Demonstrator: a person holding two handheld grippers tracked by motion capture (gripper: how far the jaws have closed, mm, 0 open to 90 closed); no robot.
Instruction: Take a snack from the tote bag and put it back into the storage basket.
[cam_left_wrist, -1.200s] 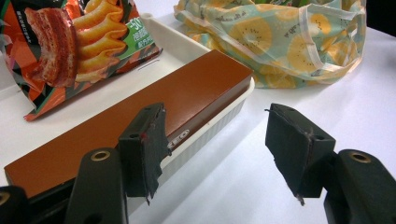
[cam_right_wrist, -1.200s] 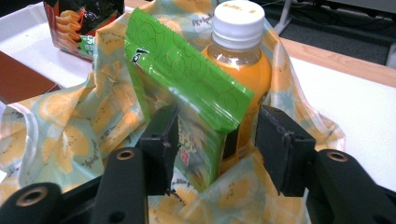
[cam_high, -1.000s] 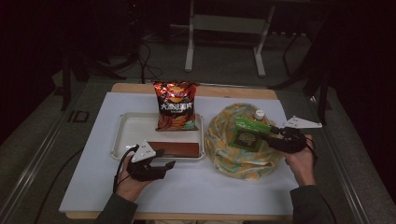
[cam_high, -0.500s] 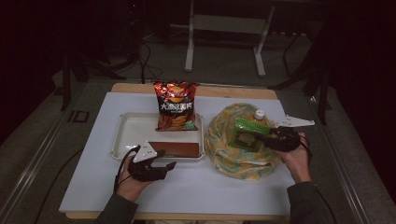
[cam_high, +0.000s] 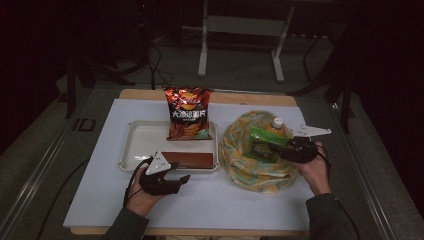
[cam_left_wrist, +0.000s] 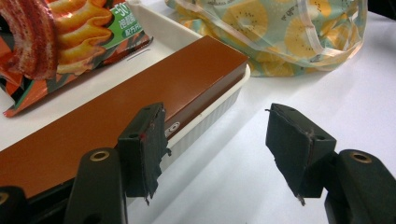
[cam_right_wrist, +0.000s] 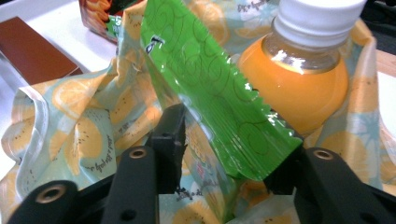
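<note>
Right gripper (cam_high: 286, 150) over fruit-print bag (cam_high: 250, 167), jaws pinching green snack packet (cam_right_wrist: 210, 88) beside orange juice bottle (cam_right_wrist: 299, 79). Left gripper (cam_left_wrist: 212, 144) low on table, jaws apart, empty, beside brown box (cam_left_wrist: 140, 93) left of bag.

Item count: one white tray (cam_high: 135, 145); one chip bag (cam_high: 188, 112); one brown box (cam_high: 192, 160); one fruit-print bag (cam_high: 250, 170); one green packet (cam_right_wrist: 210, 88); one orange-drink bottle (cam_right_wrist: 299, 84); two grippers, left gripper (cam_left_wrist: 212, 140) and right gripper (cam_right_wrist: 224, 154).
</note>
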